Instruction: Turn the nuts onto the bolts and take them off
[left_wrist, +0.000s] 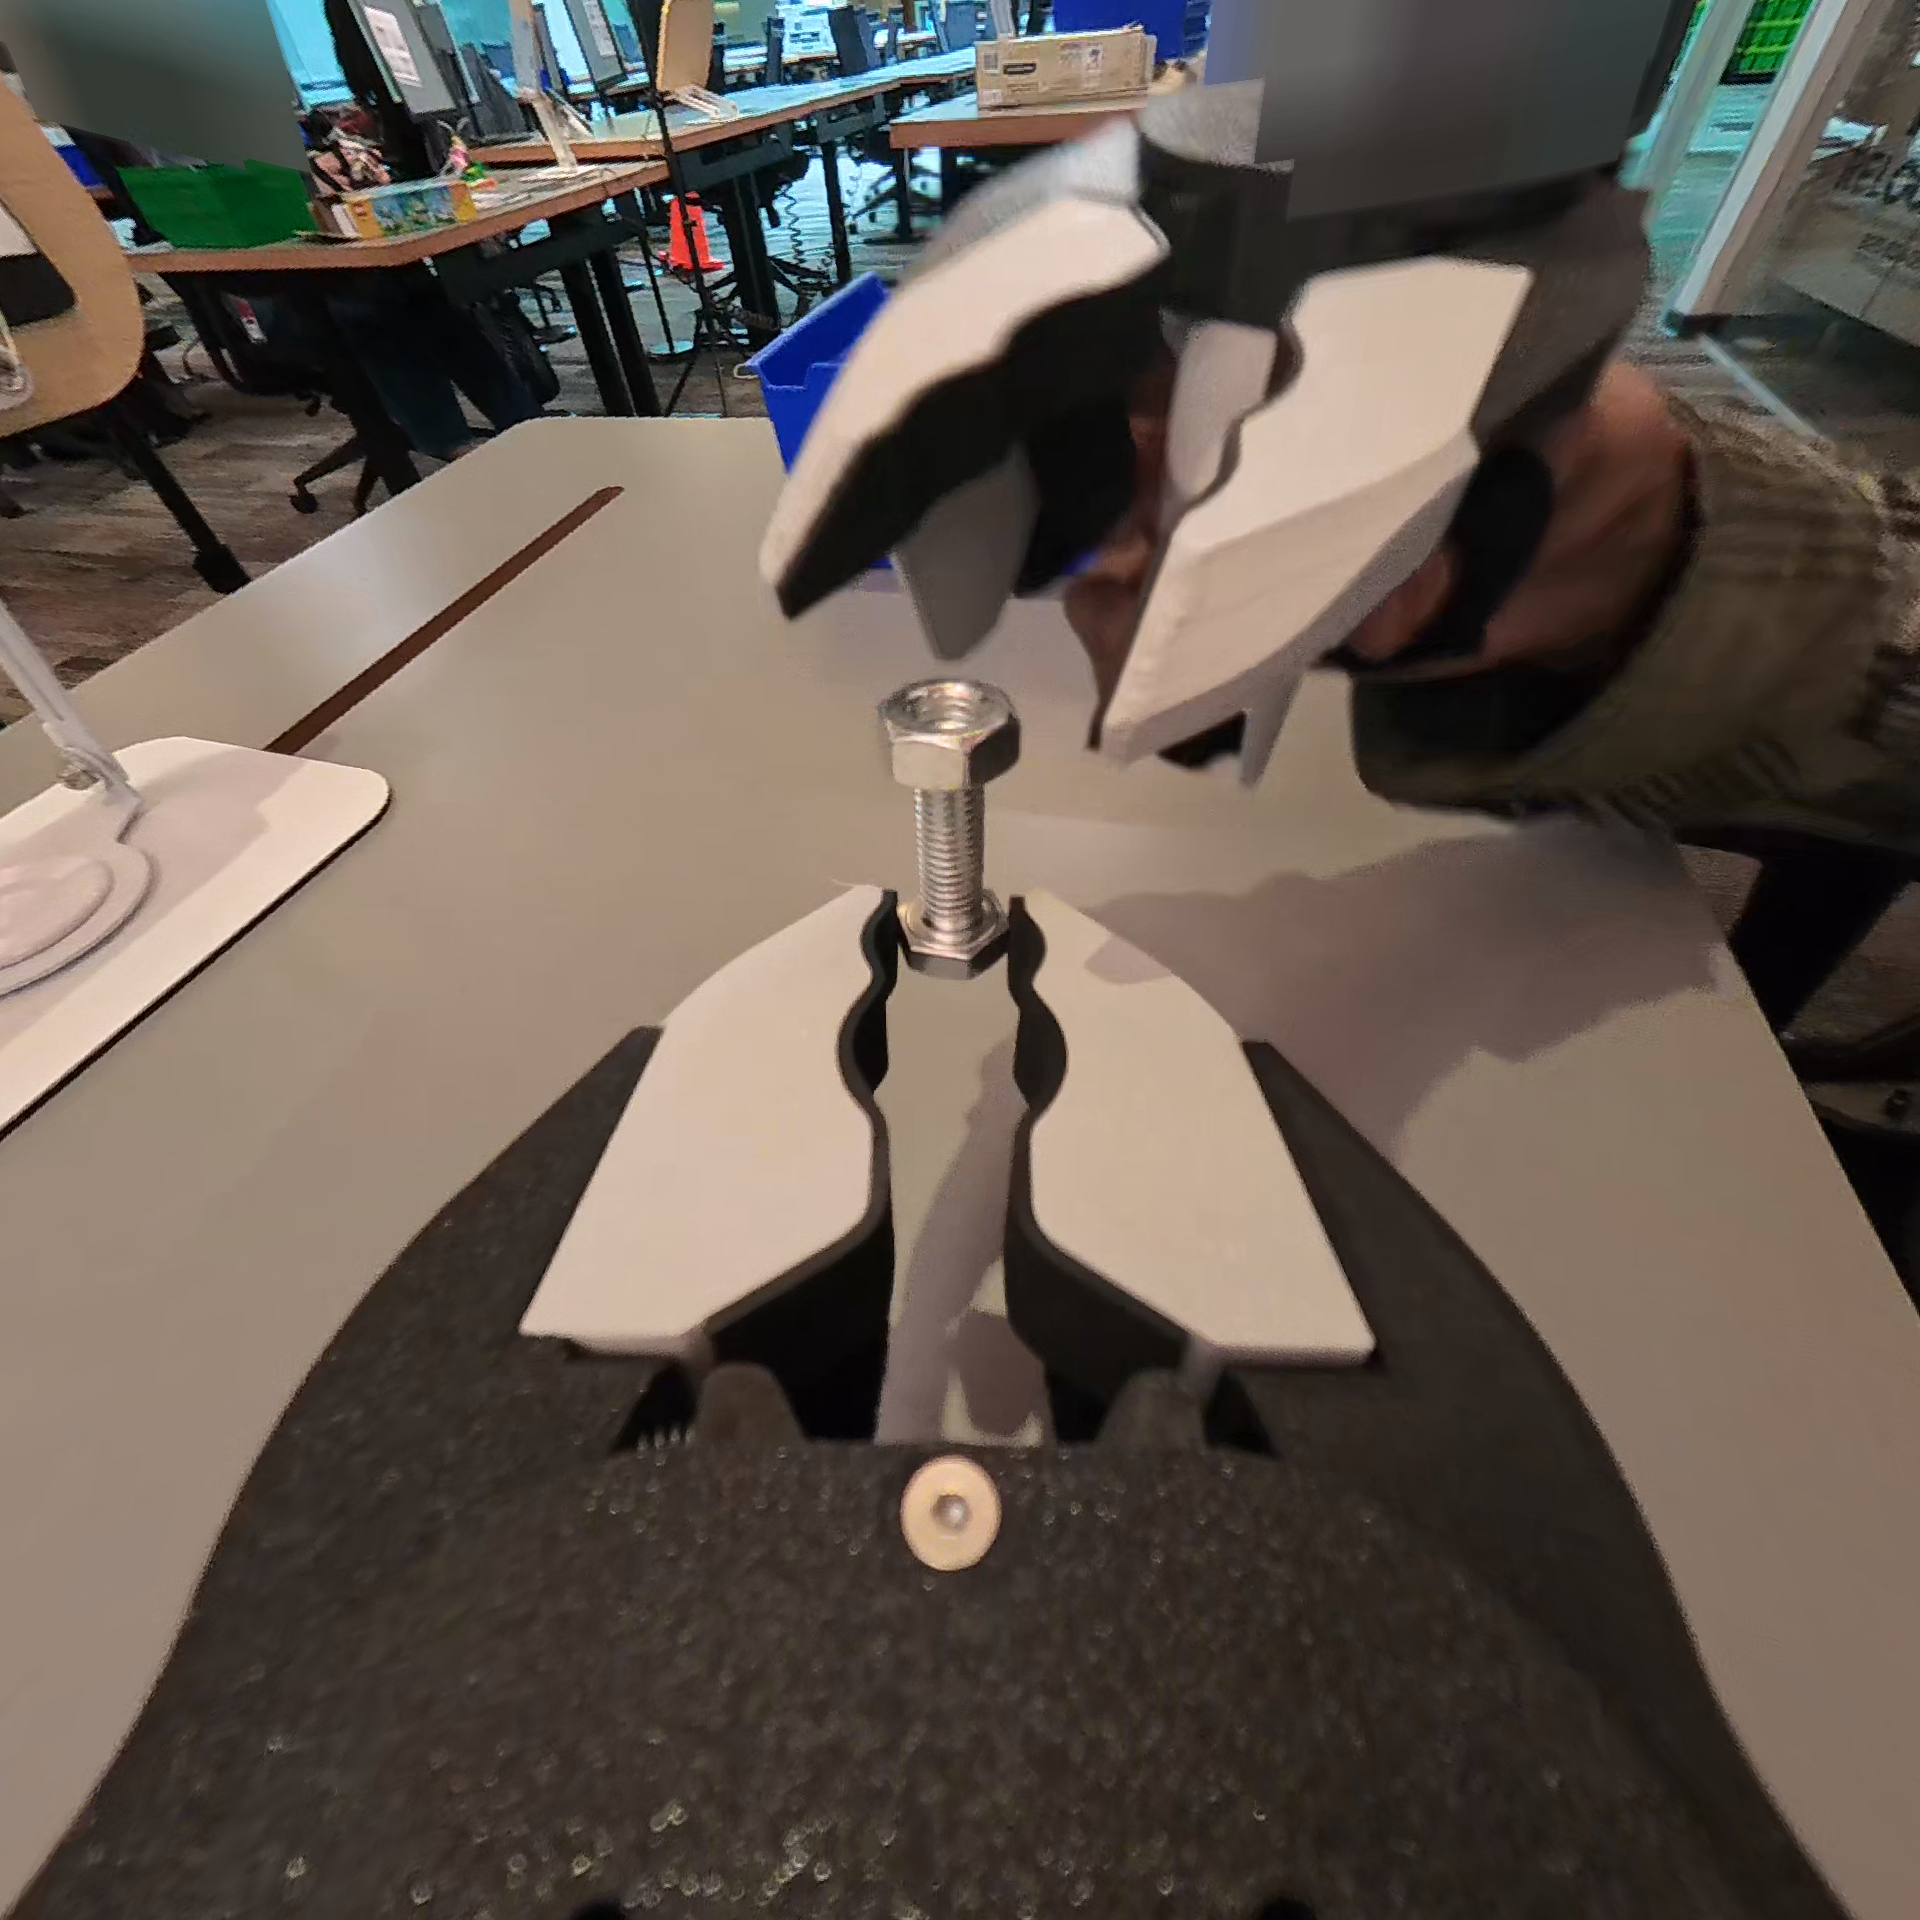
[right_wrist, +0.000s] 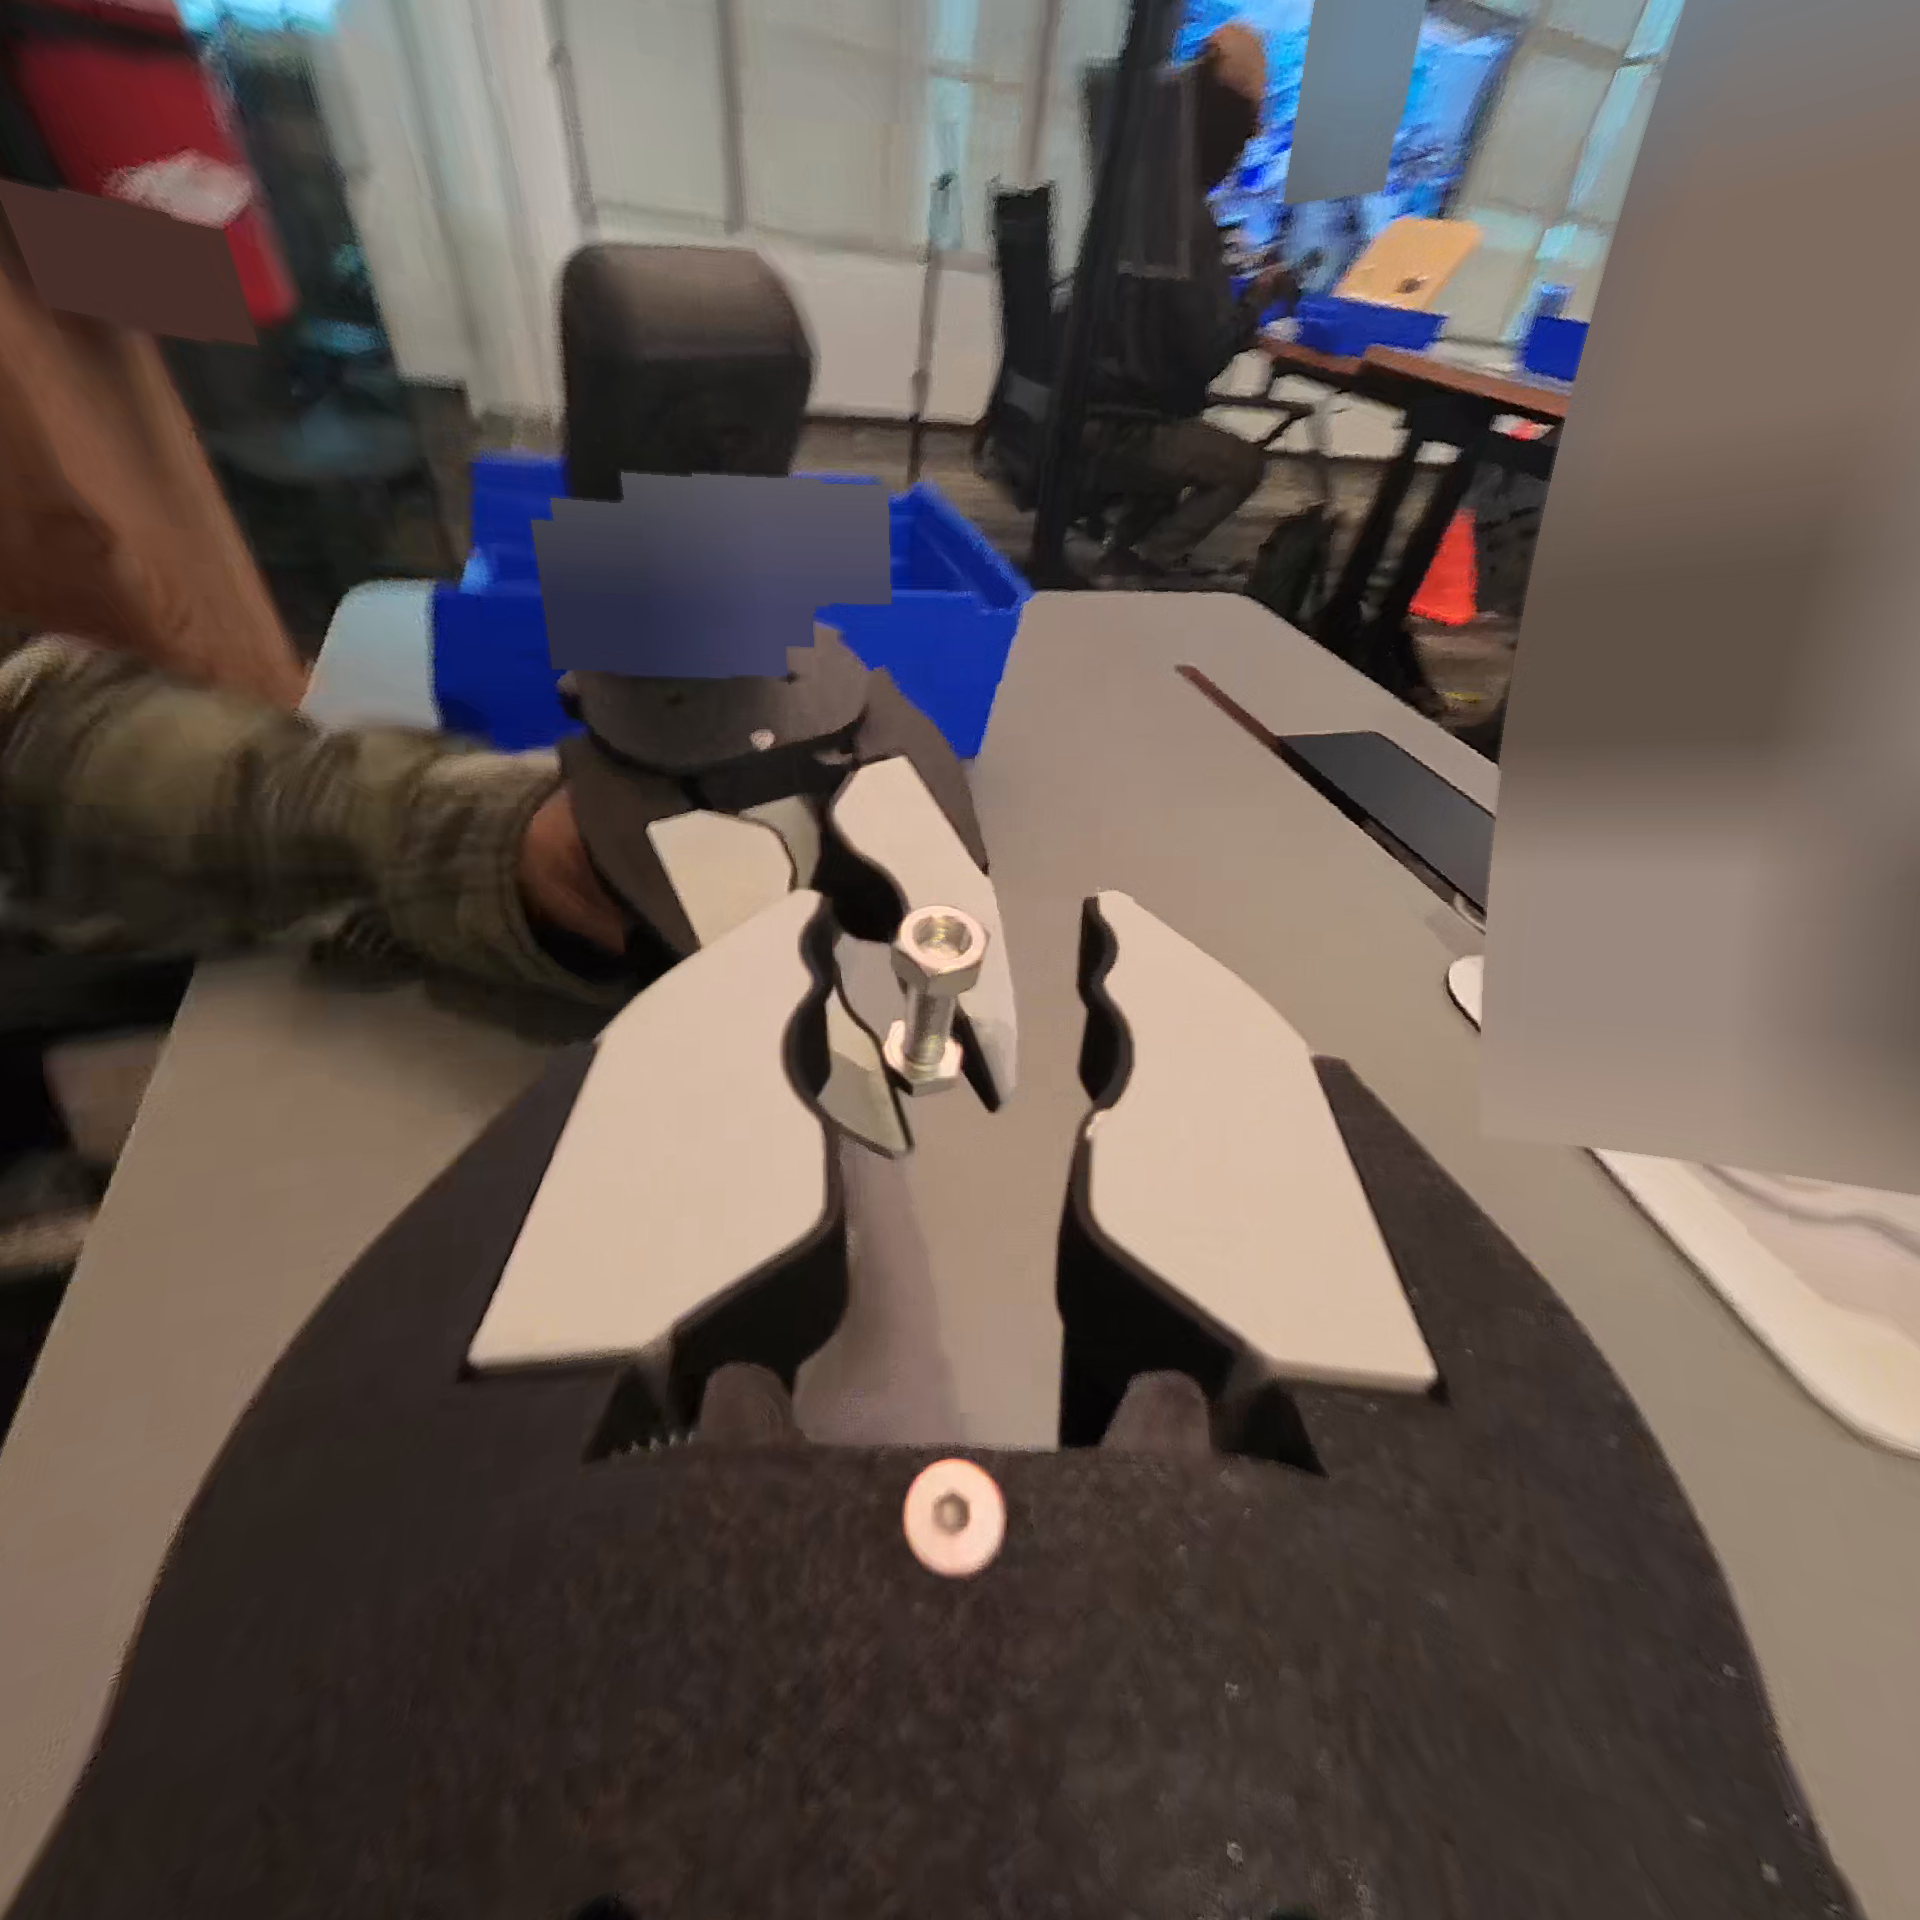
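Pinching the upright silver steel bolt by its hex head mid-table, left gripper steadies it; right gripper gapes empty above the slick, rigid top hex nut—grip its flats.

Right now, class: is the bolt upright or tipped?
Upright: the bolt stands head-down on the table, the left gripper clamping its head, the nut on top.

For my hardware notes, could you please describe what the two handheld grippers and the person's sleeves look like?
Both the left gripper and the right gripper have a black, grainy-textured body with one round silver screw at its centre. Their fingers are flat, light grey on top, with black, wavy inner edges. No cables show. The person's sleeve is an olive-green knit with a faint check pattern.
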